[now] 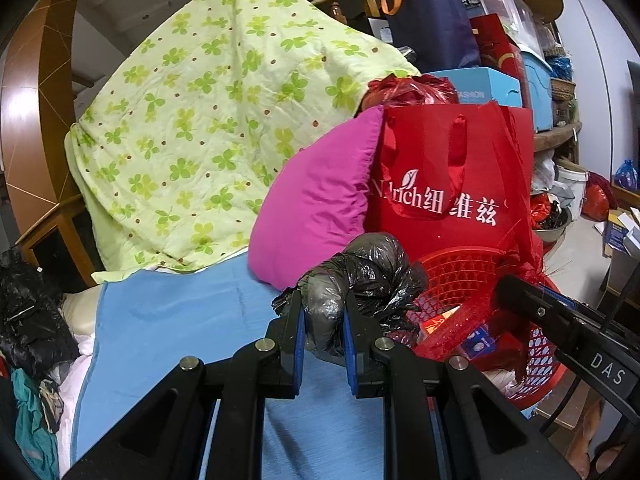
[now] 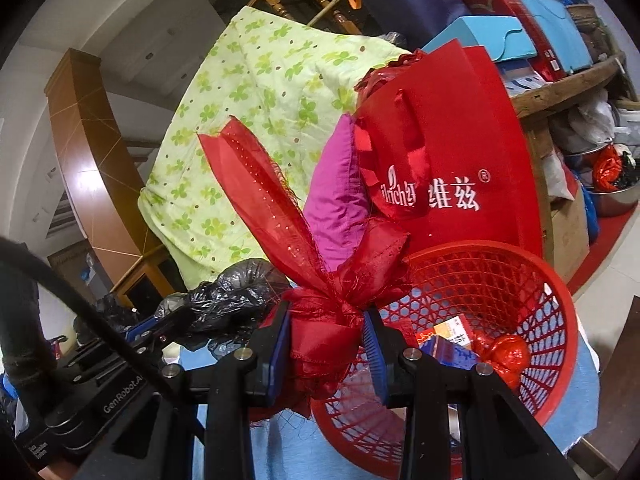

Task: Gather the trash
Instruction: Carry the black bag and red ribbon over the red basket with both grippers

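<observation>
Trash part-collected: boxes, red wad in basket (image 2: pixel 552 280) | left claw (image 1: pixel 325 316) clenched on black bag (image 1: pixel 360 276) | right claw (image 2: pixel 326 320) grasping red fabric (image 2: pixel 320 308) | both still undropped

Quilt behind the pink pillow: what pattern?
Pale green quilt with green clover leaves and small brown dots; clearest in the left wrist view.

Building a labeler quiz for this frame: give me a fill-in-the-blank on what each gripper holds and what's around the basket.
1. The left gripper is shut on a crumpled ____ plastic bag.
2. The right gripper is shut on a red ____.
3. The trash goes into the red mesh ____, which already holds a crumpled red wrapper.
4. Behind it stands a red tote bag, leaning on a ____ pillow.

Missing words: black; ribbon bow; basket; magenta
</observation>
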A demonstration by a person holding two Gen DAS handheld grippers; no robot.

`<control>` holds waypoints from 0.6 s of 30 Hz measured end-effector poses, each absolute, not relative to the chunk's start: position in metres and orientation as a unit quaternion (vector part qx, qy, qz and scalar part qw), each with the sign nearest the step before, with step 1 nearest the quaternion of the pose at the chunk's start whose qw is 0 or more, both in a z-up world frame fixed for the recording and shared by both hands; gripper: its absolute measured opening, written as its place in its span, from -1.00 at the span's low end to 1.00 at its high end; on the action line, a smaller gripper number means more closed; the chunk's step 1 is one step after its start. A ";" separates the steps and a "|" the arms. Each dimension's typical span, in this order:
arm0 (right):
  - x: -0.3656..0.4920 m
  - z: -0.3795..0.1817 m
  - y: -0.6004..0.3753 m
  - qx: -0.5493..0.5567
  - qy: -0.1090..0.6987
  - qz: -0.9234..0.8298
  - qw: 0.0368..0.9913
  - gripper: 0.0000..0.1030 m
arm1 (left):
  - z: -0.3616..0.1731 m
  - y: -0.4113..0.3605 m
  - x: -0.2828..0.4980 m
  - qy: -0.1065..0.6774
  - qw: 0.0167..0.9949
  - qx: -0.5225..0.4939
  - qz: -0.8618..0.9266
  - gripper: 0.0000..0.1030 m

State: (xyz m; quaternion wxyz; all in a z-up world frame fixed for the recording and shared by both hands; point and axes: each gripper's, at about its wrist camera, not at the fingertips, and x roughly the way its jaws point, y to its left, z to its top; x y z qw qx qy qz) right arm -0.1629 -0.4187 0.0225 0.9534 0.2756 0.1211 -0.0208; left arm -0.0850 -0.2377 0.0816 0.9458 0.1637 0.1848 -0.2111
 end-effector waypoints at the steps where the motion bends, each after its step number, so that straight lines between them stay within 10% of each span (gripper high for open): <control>1: -0.164 0.022 -0.420 0.277 0.121 -0.023 0.953 -0.28 | 0.081 -0.240 -0.085 0.185 0.945 0.165 -0.213 -0.65; 18: -0.175 0.009 -0.454 0.306 0.127 -0.058 0.942 -0.26 | 0.064 -0.283 -0.083 0.186 0.934 0.178 -0.249 -0.65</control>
